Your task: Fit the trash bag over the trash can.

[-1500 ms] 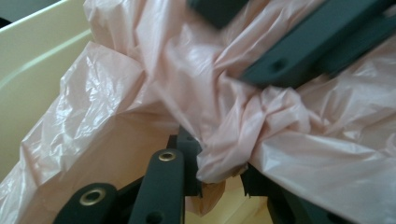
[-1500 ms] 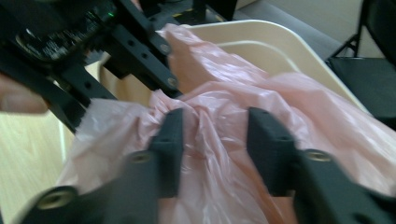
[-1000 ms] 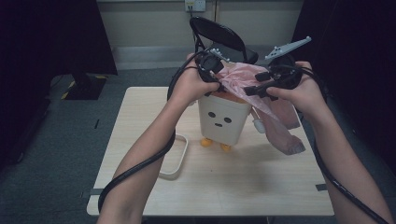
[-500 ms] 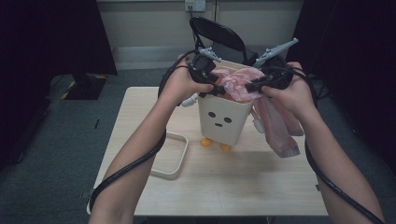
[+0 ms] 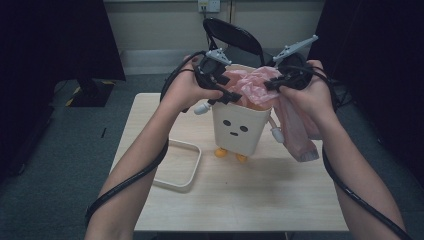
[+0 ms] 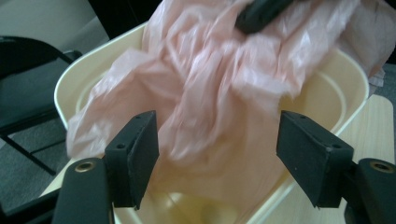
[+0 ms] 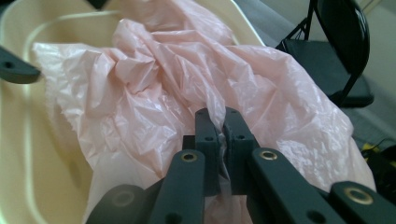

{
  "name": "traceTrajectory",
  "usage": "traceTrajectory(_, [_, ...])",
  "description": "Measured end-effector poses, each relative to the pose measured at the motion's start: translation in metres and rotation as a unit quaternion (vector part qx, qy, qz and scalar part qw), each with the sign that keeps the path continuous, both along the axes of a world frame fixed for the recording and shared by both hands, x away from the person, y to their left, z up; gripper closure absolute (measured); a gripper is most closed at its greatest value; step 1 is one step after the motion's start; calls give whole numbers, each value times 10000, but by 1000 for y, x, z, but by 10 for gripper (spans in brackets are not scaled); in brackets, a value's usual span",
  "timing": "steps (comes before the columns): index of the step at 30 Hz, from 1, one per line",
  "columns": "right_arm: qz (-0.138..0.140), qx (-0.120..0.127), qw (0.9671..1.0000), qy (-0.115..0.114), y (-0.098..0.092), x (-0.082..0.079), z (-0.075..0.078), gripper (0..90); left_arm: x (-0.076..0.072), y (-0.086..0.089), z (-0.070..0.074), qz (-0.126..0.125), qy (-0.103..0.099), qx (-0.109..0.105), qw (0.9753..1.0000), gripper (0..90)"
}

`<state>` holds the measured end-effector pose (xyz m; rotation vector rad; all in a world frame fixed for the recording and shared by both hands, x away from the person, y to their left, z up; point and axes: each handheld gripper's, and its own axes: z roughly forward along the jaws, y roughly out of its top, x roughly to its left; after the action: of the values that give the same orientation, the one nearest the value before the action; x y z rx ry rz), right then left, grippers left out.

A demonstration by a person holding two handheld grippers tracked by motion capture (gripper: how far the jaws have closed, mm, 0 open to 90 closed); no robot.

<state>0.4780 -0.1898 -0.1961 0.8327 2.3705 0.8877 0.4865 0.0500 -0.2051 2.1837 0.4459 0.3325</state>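
Both forearms rose from the bottom edge of the high view and converged toward 12 o'clock, hands raised and level with each other. The left claw [image 5: 231,96] was gripped in the left hand [image 5: 187,90] and pointed toward 3 o'clock, its jaws spread wide apart. The right claw [image 5: 270,84] sat in the right hand [image 5: 310,95], aimed toward 9 o'clock, jaws pressed together on a fold of pink plastic bag [image 7: 140,93]. A cable trailed along each forearm.
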Motion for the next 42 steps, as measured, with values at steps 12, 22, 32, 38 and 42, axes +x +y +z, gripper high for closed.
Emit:
traceTrajectory(12, [533, -8, 9984, 175, 19, -5, -4, 853, 7, -25, -13, -61, 185, 203, 9996, 590])
traceTrajectory(22, [6, 485, 9988, 27, -16, -10, 3, 371, 13, -32, -19, 300, 583, 412, 9970, 798])
traceTrajectory(32, [183, 148, 9997, 68, -13, -13, -8, 543, 12, -32, -17, 402, 576, 522, 9962, 812])
traceTrajectory(38, [238, -13, 9995, 225, -9, -11, -6, 857, 11, -29, -17, 343, 499, 327, 9976, 790])
traceTrajectory(42, [217, 212, 9992, 247, -10, -8, -3, 881, 10, -21, -14, 304, 417, 61, 9986, 623])
